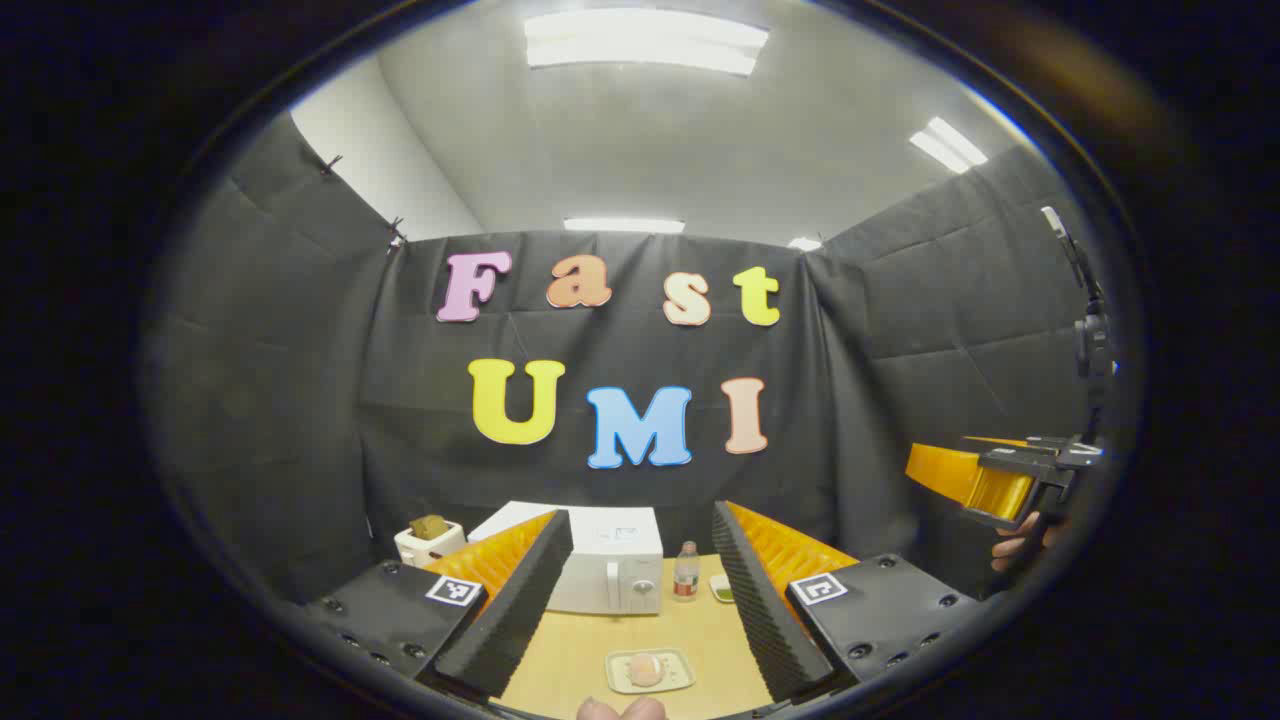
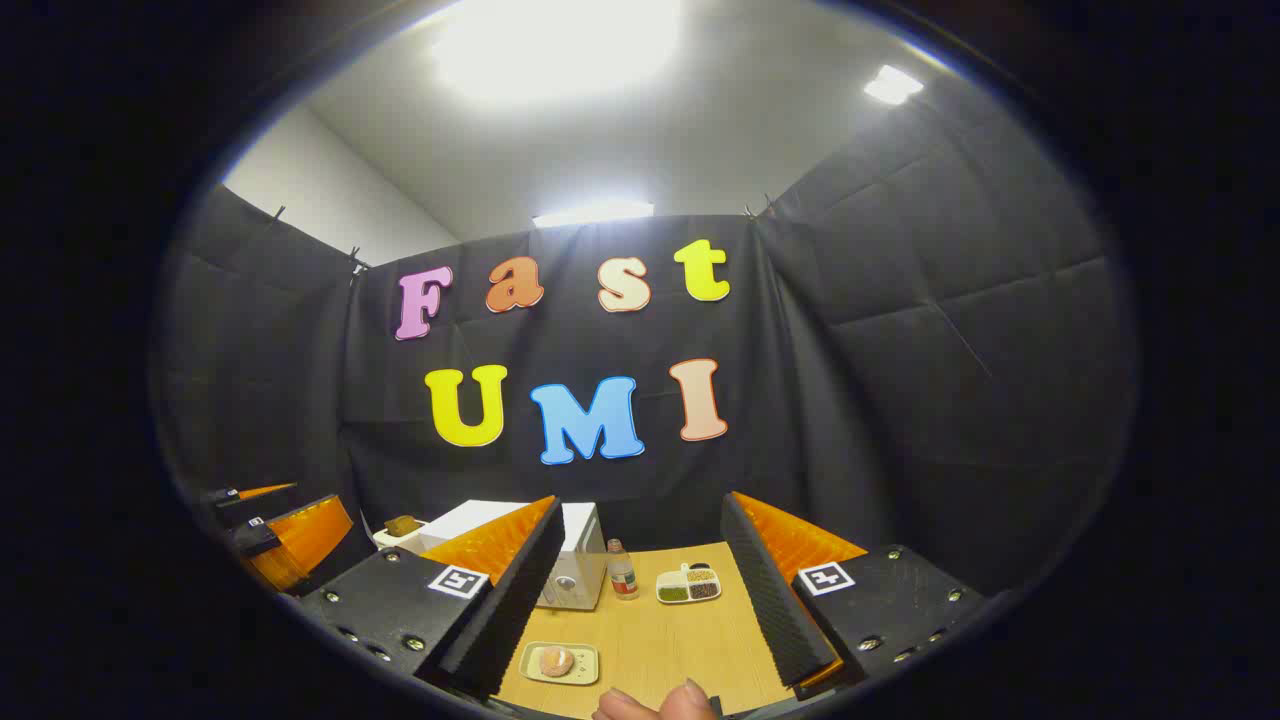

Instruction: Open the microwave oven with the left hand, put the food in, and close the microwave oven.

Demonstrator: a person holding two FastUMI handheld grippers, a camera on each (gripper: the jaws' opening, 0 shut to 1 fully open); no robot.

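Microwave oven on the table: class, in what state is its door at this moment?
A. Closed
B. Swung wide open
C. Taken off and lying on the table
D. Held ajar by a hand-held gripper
A. In the left gripper view the microwave oven shows a flat white front with the door shut, and the left hand-held gripper is open and well short of it.

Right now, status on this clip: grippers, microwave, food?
Left gripper open, right gripper open, both holding nothing. Microwave door shut, untouched. Food on its tray, near table edge. Bottle beside the microwave.
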